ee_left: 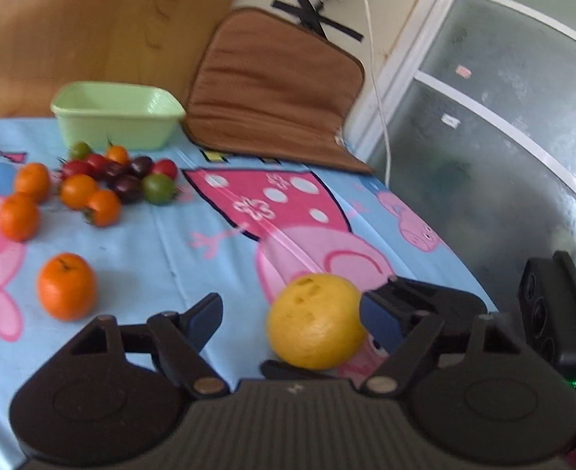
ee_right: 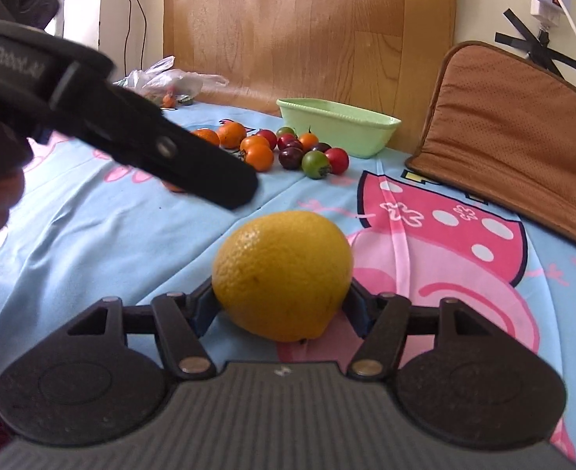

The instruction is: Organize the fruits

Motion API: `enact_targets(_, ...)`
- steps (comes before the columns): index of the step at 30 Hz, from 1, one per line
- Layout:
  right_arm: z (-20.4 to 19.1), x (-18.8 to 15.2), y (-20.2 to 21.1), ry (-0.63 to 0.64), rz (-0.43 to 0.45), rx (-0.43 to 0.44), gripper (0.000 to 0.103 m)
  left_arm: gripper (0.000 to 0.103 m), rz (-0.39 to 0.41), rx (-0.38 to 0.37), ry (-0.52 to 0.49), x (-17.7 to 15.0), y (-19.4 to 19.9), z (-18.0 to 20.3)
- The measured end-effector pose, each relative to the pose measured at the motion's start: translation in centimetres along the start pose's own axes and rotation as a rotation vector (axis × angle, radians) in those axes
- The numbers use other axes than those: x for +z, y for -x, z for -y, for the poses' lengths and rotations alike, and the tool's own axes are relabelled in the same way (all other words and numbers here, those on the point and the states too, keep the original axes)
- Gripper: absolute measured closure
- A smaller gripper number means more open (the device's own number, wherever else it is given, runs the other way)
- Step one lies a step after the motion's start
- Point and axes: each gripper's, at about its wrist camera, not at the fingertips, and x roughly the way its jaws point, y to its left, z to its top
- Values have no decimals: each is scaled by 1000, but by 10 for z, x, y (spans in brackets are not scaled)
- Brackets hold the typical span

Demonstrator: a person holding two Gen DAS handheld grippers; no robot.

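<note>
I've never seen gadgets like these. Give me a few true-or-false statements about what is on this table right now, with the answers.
1. The right tongs are closed on the big yellow citrus fruit. True.
2. The pale green plastic basket is full of tomatoes. False: no fruit shows in it; the small red, green and dark cherry tomatoes lie on the cloth in front of it.
3. The left tongs grip a small orange mandarin. False: their jaws hold nothing, and the mandarin lies off to their side.
4. A brown padded cushion leans at the table's far edge. True.
</note>
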Motion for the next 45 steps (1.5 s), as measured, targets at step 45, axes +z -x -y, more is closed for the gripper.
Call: enact_targets(45, 65, 99, -71, -144, 55, 65, 66, 31, 235, 268, 56, 58, 81, -104)
